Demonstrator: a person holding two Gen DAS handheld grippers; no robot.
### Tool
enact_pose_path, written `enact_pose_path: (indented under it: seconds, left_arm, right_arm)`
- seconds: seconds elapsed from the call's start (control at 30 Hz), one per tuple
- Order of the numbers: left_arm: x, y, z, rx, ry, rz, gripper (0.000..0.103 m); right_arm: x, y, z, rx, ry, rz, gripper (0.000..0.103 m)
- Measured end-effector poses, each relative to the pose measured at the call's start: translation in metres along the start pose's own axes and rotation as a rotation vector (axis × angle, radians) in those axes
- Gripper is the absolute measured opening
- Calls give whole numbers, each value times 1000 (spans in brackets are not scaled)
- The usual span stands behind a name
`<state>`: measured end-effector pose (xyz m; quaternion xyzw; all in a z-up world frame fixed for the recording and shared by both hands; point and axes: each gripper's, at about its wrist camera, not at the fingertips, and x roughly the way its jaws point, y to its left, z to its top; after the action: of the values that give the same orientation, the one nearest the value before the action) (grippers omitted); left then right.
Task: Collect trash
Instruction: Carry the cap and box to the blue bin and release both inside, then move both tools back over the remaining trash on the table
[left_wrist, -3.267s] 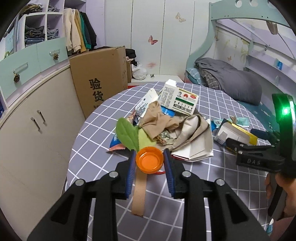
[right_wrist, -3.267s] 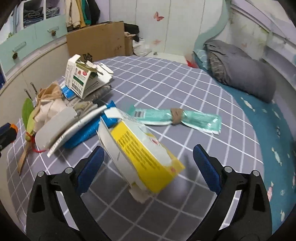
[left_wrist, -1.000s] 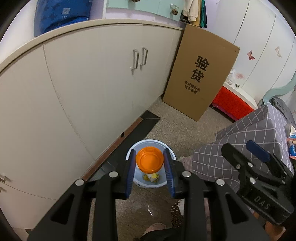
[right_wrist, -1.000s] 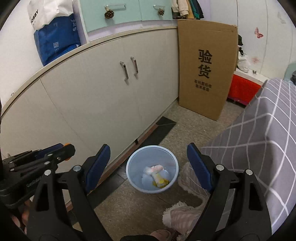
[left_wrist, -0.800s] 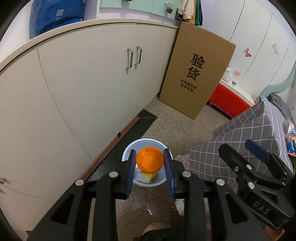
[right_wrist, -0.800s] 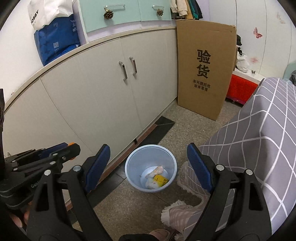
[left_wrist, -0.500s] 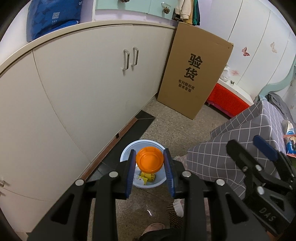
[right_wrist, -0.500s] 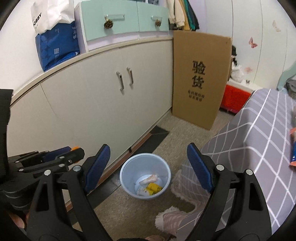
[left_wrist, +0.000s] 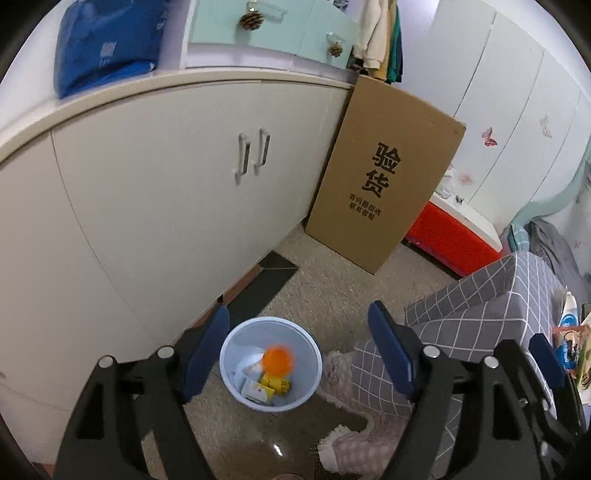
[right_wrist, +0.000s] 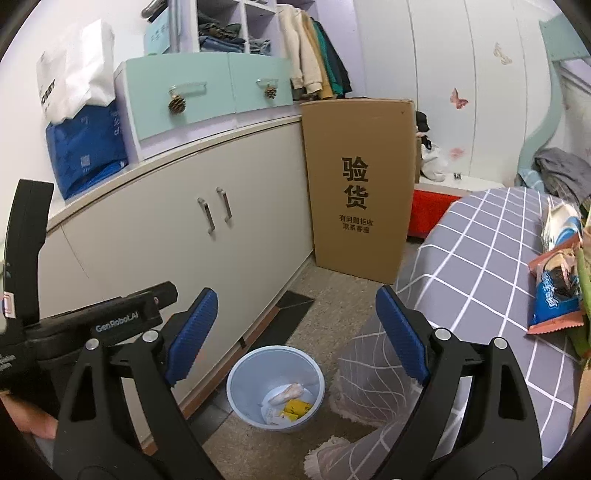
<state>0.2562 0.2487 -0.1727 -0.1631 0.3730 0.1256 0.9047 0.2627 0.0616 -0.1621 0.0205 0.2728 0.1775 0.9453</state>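
- Below the left hand-held gripper (left_wrist: 297, 350), whose jaws are opening with nothing between them, an orange cap (left_wrist: 277, 361) blurs over the bin (left_wrist: 236, 384).
- Right hand-held gripper (right_wrist: 295, 332) gapes empty; its view misses the cap.

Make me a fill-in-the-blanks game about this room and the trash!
1. The orange lid is over the light blue ____.
2. The left gripper has jaws that are ____ with nothing between them.
3. The big cardboard box leans against the white ____.
4. The table's cloth is grey with white ____.

Missing words: bin; opening; cabinet; squares
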Motion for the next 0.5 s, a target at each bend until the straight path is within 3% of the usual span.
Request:
enact_pose_path:
  seconds: [0.2, 0.5]
  left_arm:
    - [-6, -14, -10, 44, 23, 3, 76]
    - [-46, -19, -14, 46, -24, -11, 78]
  right_arm:
    - [-4, -8, 0, 20, 18, -3, 86]
    - [-31, -15, 7, 37, 1, 10, 86]
